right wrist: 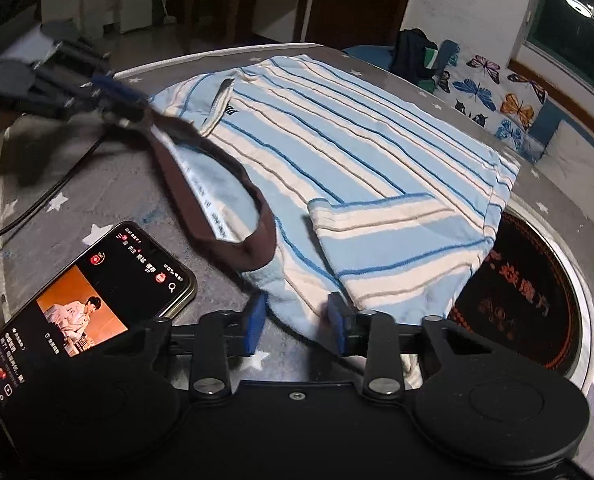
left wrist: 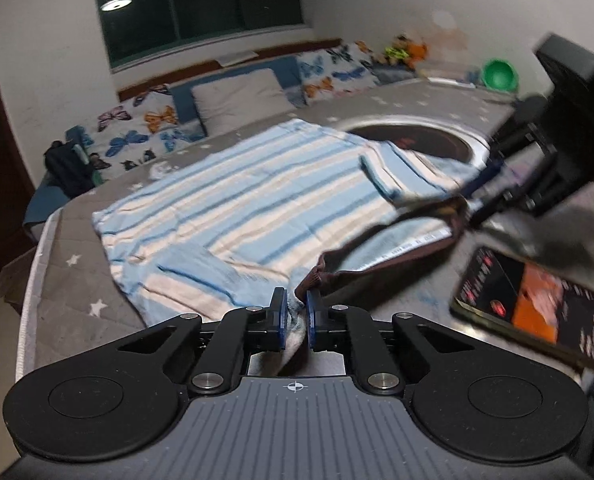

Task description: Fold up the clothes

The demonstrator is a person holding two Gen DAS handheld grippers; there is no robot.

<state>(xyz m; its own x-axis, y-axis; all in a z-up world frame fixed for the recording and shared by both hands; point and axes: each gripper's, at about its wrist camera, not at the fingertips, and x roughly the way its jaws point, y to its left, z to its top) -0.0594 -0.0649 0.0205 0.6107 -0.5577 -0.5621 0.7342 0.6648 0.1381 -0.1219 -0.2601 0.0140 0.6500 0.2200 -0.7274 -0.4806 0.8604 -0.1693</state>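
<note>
Left hand-held gripper [left wrist: 295,312] pinching shirt [left wrist: 249,200] shoulder by brown collar [left wrist: 377,256], pads pressing on cloth. Right hand-held gripper [right wrist: 297,322] standing part spread around other shoulder edge, pads not pressing. Phone [right wrist: 97,292] glowing just beside. Striped shirt lying flat on bed [left wrist: 57,280], sleeves folded inward. Pillows [left wrist: 237,96] lying beyond.

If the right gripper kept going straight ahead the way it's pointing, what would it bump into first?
Most likely the striped shirt: its near edge already lies between the right gripper's blue fingers, so it would push into the folded sleeve just ahead, though depth is unclear.
</note>
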